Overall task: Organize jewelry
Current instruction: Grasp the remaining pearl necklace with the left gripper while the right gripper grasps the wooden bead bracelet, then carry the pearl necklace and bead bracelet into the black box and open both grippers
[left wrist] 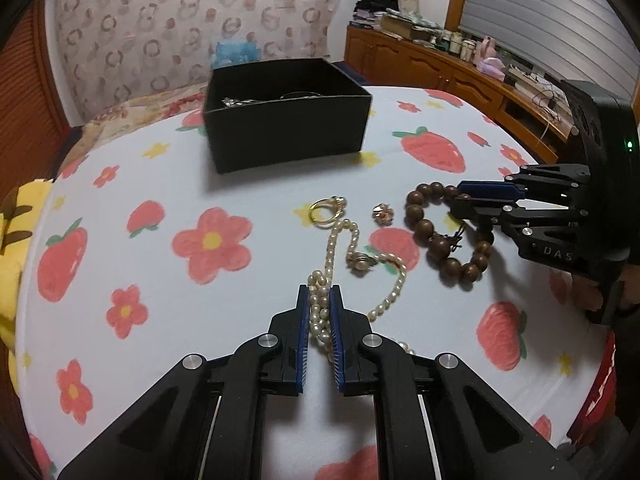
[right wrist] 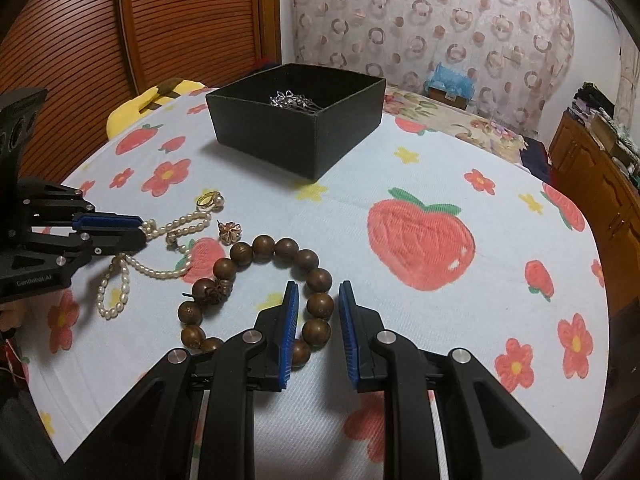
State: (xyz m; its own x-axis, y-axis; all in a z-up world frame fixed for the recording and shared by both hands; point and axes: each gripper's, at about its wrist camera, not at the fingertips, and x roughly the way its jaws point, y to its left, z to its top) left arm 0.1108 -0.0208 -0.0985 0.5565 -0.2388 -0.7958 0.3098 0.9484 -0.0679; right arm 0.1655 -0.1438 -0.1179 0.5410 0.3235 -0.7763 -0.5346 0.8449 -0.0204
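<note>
A pearl necklace (left wrist: 394, 288) lies looped on the strawberry-print tablecloth (left wrist: 160, 280). My left gripper (left wrist: 319, 294) is shut on a bunch of its pearls; it also shows in the right wrist view (right wrist: 140, 230). A wooden bead bracelet (right wrist: 262, 256) lies to the right of the pearls. My right gripper (right wrist: 318, 292) is open, its jaws astride the bracelet's near right beads; the left wrist view shows it (left wrist: 456, 198) at the bracelet (left wrist: 424, 224). A gold pearl ring (left wrist: 326, 210) and a small flower earring (left wrist: 383, 213) lie beyond. A black box (left wrist: 286, 120) holds silver jewelry (right wrist: 292, 100).
A yellow cushion (left wrist: 12, 240) lies at the cloth's left edge. A wooden sideboard (left wrist: 460, 76) with clutter stands at the right. A patterned curtain (left wrist: 180, 20) and a floral bed cover (right wrist: 460, 120) are behind the box.
</note>
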